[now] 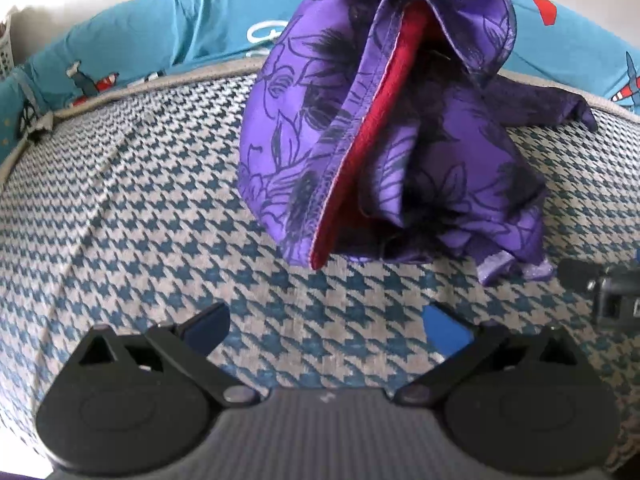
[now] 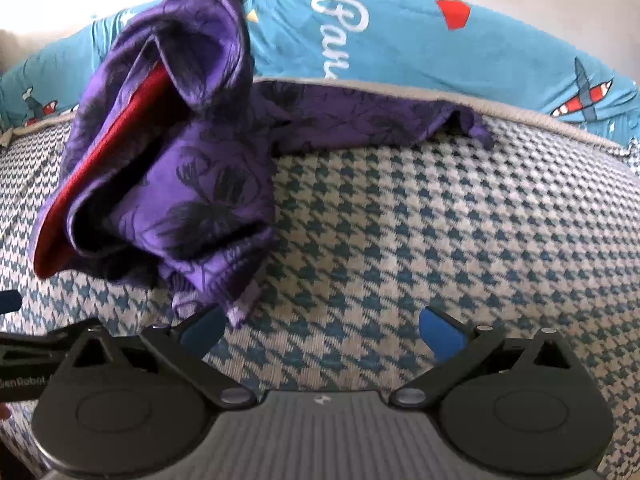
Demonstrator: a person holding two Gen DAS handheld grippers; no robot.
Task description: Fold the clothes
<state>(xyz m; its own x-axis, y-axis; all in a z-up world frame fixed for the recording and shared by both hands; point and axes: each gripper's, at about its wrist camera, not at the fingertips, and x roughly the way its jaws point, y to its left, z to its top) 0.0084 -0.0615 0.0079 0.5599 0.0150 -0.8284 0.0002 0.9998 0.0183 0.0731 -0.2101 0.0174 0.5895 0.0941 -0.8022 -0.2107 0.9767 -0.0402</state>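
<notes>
Black grippers [image 1: 326, 324], blue fingertips [image 1: 446, 330], ribbed grey body

The crumpled fabric garment [image 1: 400, 128] is purple, printed with dark outlined flowers and leaves, and its inner lining is plain red. The woven cloth surface [image 1: 140, 220] under it carries a houndstooth check of teal blue on pale grey-beige, edged with a grey band. The padded cotton bolster [image 2: 400, 32] behind is turquoise, with white script lettering, red shapes, small yellow triangles and red-and-white striped aeroplanes. Both grippers' finger pads [image 2: 442, 330] are blue on black bodies.
</notes>
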